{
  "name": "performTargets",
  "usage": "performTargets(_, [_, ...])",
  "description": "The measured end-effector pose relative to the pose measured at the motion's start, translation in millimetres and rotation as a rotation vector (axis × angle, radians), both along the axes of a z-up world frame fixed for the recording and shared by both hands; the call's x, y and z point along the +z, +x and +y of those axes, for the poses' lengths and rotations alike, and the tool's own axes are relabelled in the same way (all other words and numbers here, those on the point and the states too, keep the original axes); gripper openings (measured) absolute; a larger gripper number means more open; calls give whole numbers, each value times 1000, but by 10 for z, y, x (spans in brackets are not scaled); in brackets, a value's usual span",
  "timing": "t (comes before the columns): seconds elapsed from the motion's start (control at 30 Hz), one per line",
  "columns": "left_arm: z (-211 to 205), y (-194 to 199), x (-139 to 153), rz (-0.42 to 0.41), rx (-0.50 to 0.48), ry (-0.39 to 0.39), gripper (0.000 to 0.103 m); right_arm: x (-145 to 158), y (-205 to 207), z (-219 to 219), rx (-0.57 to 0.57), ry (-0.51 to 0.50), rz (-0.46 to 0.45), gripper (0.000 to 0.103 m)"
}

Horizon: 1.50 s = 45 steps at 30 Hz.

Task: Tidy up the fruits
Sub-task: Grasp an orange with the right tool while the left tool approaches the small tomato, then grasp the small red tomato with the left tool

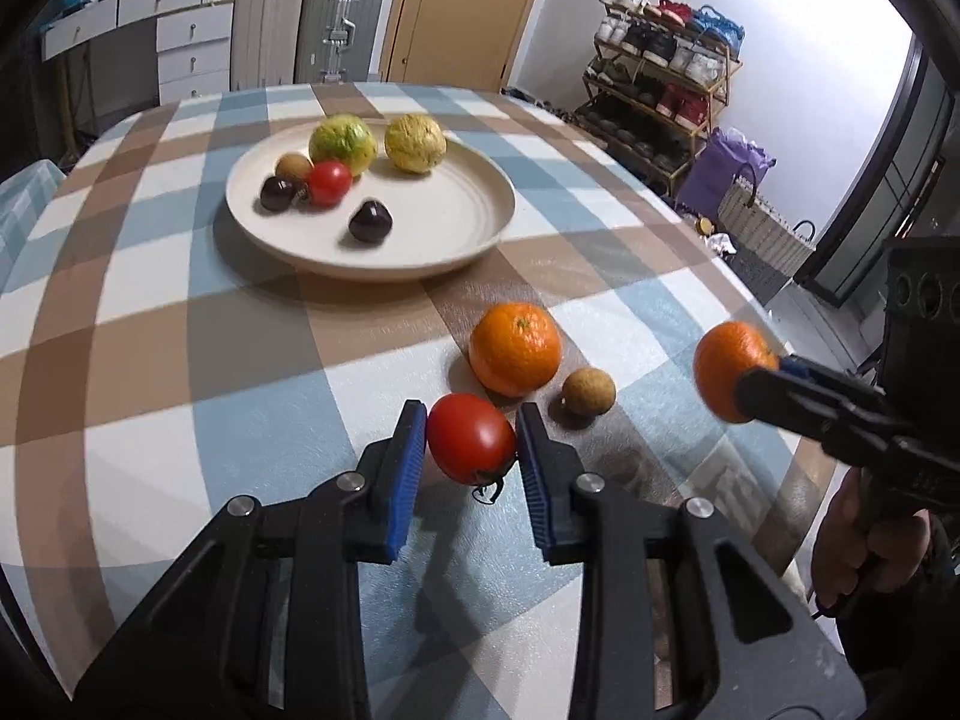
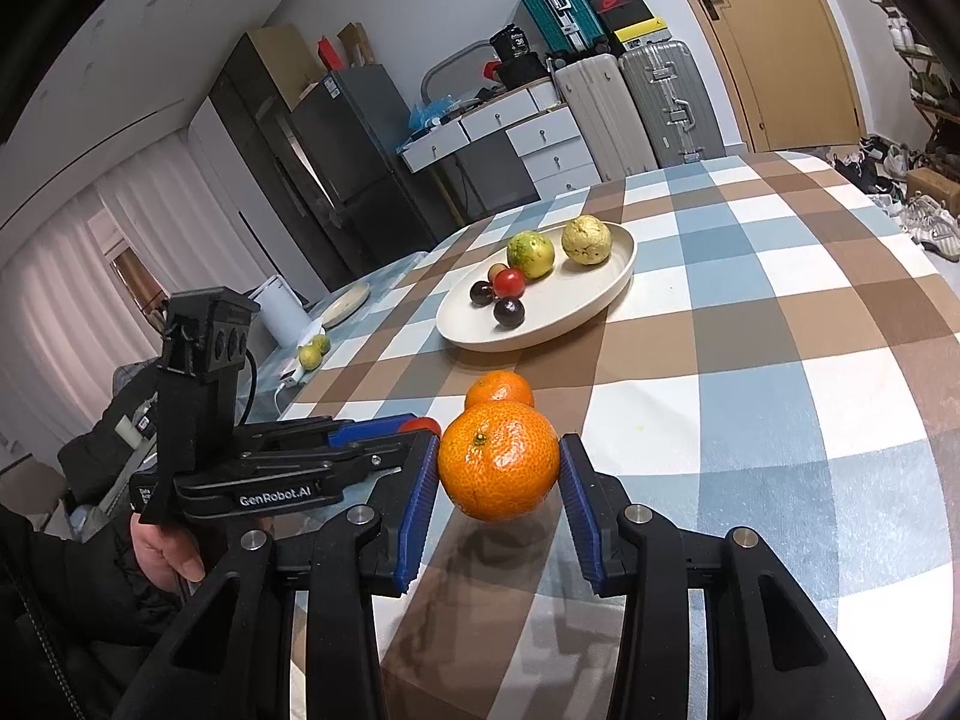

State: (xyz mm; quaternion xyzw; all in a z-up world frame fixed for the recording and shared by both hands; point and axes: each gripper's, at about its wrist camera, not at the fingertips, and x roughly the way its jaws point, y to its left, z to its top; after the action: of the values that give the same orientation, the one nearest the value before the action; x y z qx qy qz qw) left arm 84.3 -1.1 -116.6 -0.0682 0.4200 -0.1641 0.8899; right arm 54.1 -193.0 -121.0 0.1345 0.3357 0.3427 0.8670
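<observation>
My left gripper [image 1: 471, 441] is shut on a red tomato [image 1: 471, 447] that rests low on the checked tablecloth. My right gripper [image 2: 498, 468] is shut on an orange [image 2: 498, 459] held a little above the cloth. The left wrist view shows that orange [image 1: 732, 369] at the right. A second orange [image 1: 515, 348] and a small brown round fruit [image 1: 589, 391] lie just beyond the tomato. Farther back, a cream plate [image 1: 456, 252] holds two yellow-green fruits, a small brown fruit, a red tomato and two dark round fruits.
The table edge curves close on the right, with a shoe rack [image 1: 660, 78] and bags beyond. In the right wrist view, a small plate [image 2: 345, 303], a white container and green citrus [image 2: 312, 354] sit at the far left. A person's hand [image 2: 162, 546] grips the left handle.
</observation>
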Motion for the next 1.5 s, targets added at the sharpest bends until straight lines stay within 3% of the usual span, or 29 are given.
performTargets(0.3, [152, 165, 366, -82, 1, -6, 27, 176, 237, 224, 43, -54, -36, 41])
performTargets(0.53, [259, 224, 304, -42, 7, -26, 29, 172, 430, 287, 56, -41, -27, 41])
performTargets(0.6, [295, 178, 237, -24, 23, -29, 44, 141, 441, 300, 59, -43, -22, 41])
performTargets(0.67, [333, 131, 162, -8, 46, -36, 67, 102, 451, 298, 60, -35, -11, 41])
performTargets(0.73, [317, 101, 79, 12, 47, -16, 72, 68, 454, 289, 57, -30, -3, 41])
performTargets(0.9, [222, 16, -35, 29, 2, 5, 72, 22, 450, 261, 47, -34, 10, 41])
performTargets(1.13, [150, -68, -52, 16, -17, 30, 52, 9, 434, 227, 32, -32, 14, 41])
performTargets(1.3, [27, -124, -73, 32, -71, 20, 46, -1, 435, 215, 29, -26, 17, 41])
performTargets(1.4, [-83, -146, -106, 36, -95, 68, 42, -15, 429, 203, 25, -23, 20, 41])
performTargets(1.5, [-109, -144, -155, 55, -102, 74, 29, -21, 422, 197, 26, -21, 20, 41])
